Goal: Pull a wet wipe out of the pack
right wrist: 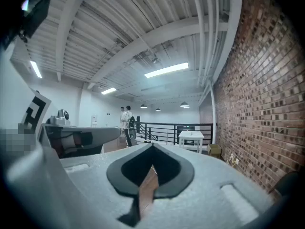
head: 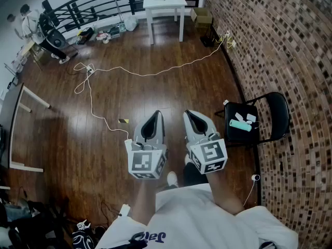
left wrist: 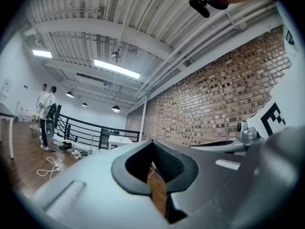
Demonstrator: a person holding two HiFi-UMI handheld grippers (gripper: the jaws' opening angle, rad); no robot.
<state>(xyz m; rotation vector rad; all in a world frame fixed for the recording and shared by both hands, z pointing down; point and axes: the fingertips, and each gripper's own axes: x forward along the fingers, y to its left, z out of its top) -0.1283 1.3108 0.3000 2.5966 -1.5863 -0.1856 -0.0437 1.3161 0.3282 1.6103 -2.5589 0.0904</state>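
Note:
A teal wet wipe pack (head: pixel 240 125) lies on the seat of a black folding chair (head: pixel 236 135) by the brick wall, with small white items beside it. My left gripper (head: pixel 157 113) and right gripper (head: pixel 188 113) are held side by side in front of me, level, well left of the chair and apart from the pack. Both are shut with nothing between the jaws. In the left gripper view the left gripper (left wrist: pixel 152 142) shows only floor through its slit. The right gripper (right wrist: pixel 152 147) likewise holds nothing in the right gripper view. Neither gripper view shows the pack.
A white cable (head: pixel 129 71) trails across the wooden floor. A white table (head: pixel 164 1) stands at the far end beside a black railing (head: pixel 98 4). A person (head: pixel 39 27) is at the far left. The brick wall (head: pixel 280 45) runs along the right.

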